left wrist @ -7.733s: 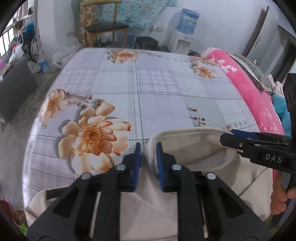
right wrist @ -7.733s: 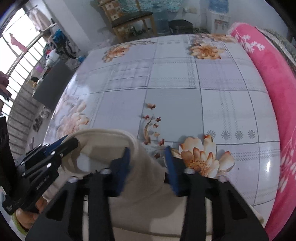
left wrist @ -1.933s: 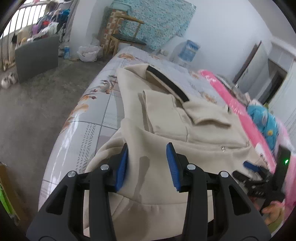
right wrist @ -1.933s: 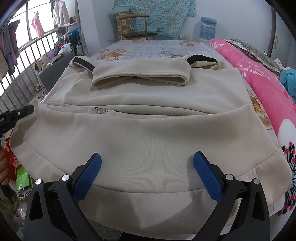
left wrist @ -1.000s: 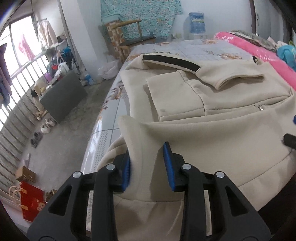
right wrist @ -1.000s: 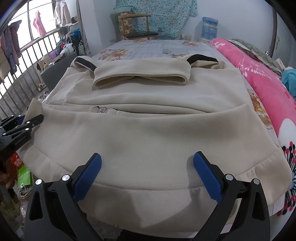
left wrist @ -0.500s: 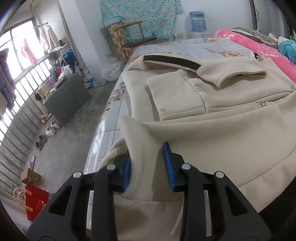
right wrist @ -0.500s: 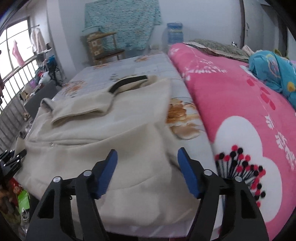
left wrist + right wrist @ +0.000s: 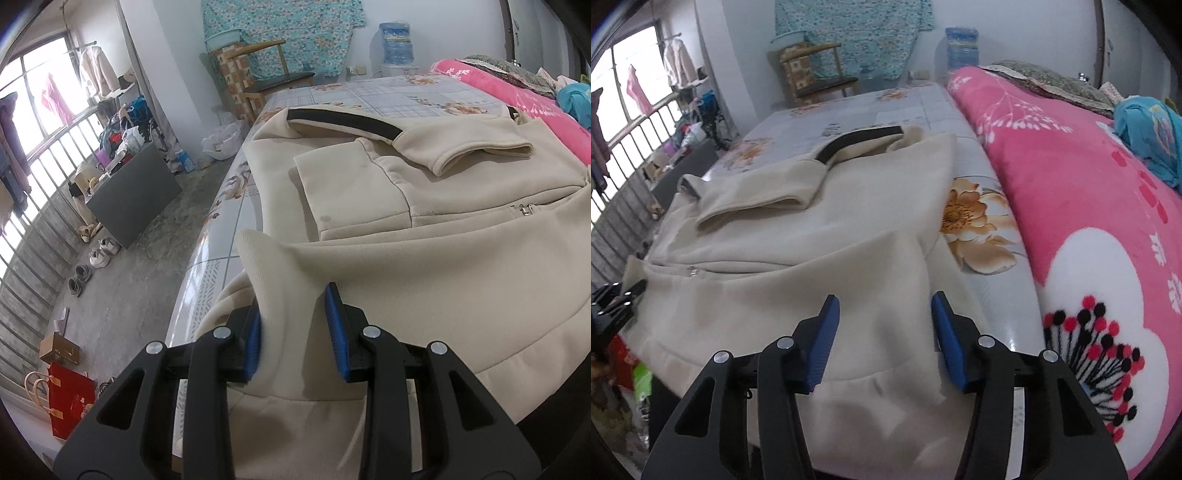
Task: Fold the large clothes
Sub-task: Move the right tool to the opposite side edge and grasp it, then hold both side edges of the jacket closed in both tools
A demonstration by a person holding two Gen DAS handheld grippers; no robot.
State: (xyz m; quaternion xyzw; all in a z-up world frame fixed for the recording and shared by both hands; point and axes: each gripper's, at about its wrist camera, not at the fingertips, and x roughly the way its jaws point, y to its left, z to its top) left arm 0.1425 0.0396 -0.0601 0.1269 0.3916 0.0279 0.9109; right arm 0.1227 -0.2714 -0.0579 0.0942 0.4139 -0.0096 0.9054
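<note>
A beige zip-up jacket (image 9: 443,258) with a black band lies spread on the flowered table (image 9: 388,99), its hem hanging over the near edge. My left gripper (image 9: 293,306) is shut on the hem's left corner, which sticks up between the blue pads. In the right wrist view the jacket (image 9: 794,258) fills the left half. My right gripper (image 9: 885,299) hovers over the hem's right corner with its jaws closing; cloth lies between and below the pads, which do not press on it. The left gripper (image 9: 613,299) shows at the far left edge.
A pink flowered blanket (image 9: 1071,184) lies along the table's right side, with a blue cloth (image 9: 1148,133) on it. A wooden chair (image 9: 266,81) and a water dispenser (image 9: 395,40) stand beyond the far end. Shoes, a grey board (image 9: 133,195) and a red bag (image 9: 70,402) are on the floor at left.
My right gripper has slid right along the hem from its middle to the right corner, and its jaws have narrowed. The left gripper has stayed put, still holding the left corner.
</note>
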